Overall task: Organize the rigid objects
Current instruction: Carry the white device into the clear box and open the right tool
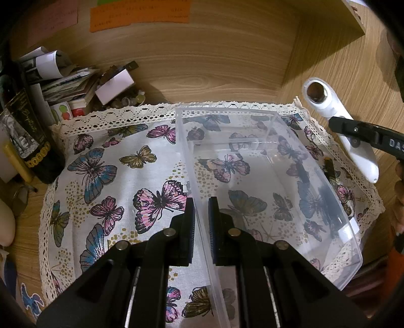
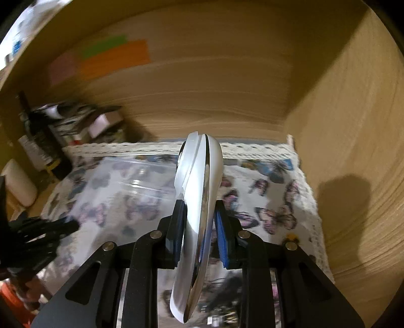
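Both grippers are matte black with angular linkage arms pinned by round silver rivets. The left gripper [image 1: 201, 217] carries dark ribbed pads; the right gripper [image 2: 199, 222] has blue pads [image 2: 221, 227]. White lettering marks the right gripper's finger in the left wrist view.

One clear plastic box [image 1: 265, 176] sits on one butterfly-print cloth [image 1: 113, 176] with a lace edge. One white handheld device [image 1: 338, 126] with a round opening at its end is in view. There are two tongs: the left tongs [image 1: 201, 214] and the right tongs [image 2: 199, 227]. One dark bottle [image 1: 30, 133] stands at the left beside one heap of papers and small boxes [image 1: 75, 83]. Three coloured paper notes are stuck on the back panel: one orange note [image 1: 139, 15], one green note [image 2: 103, 45], one pink note [image 2: 63, 68].
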{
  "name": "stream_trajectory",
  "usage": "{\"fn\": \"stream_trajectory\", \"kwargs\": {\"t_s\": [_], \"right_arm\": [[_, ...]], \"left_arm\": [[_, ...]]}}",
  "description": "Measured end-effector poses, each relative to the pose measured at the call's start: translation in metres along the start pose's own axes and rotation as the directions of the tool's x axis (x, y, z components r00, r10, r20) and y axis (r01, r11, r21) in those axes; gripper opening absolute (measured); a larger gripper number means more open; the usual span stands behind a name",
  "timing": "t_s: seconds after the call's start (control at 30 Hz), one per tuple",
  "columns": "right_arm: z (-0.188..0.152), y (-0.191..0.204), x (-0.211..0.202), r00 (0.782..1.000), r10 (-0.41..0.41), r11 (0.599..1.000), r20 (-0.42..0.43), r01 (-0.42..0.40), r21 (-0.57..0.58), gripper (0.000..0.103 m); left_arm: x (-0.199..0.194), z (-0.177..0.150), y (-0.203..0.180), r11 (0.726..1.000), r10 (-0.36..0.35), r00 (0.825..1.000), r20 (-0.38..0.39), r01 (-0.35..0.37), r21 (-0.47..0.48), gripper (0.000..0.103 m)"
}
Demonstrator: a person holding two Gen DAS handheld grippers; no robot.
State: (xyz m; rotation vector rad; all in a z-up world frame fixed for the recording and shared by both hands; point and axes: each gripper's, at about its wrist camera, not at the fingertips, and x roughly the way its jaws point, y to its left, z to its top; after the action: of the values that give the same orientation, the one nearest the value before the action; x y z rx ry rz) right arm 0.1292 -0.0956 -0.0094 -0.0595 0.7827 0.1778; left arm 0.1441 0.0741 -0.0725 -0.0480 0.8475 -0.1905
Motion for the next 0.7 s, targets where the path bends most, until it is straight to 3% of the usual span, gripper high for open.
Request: {"fn": "stream_trajectory", "kwargs": {"t_s": [0.4,0.7], "right_arm": [[-0.005,0.066,0.038,0.992,0.052,0.99,-0.115,-0.066,-0.122,0.021],[-0.007,0.092,0.079,0.961,0.048,0.973,-0.273,-0.107,-0.207,0.021]], "left_arm": [[-0.001,-0.002,0.001,1.0,-0.017,1.0,0.01,0.016,0.011,0.011],[0.0,-0.002,0.001,1.0,-0.021,1.0,0.014,0.021,0.009,0.011]]}}
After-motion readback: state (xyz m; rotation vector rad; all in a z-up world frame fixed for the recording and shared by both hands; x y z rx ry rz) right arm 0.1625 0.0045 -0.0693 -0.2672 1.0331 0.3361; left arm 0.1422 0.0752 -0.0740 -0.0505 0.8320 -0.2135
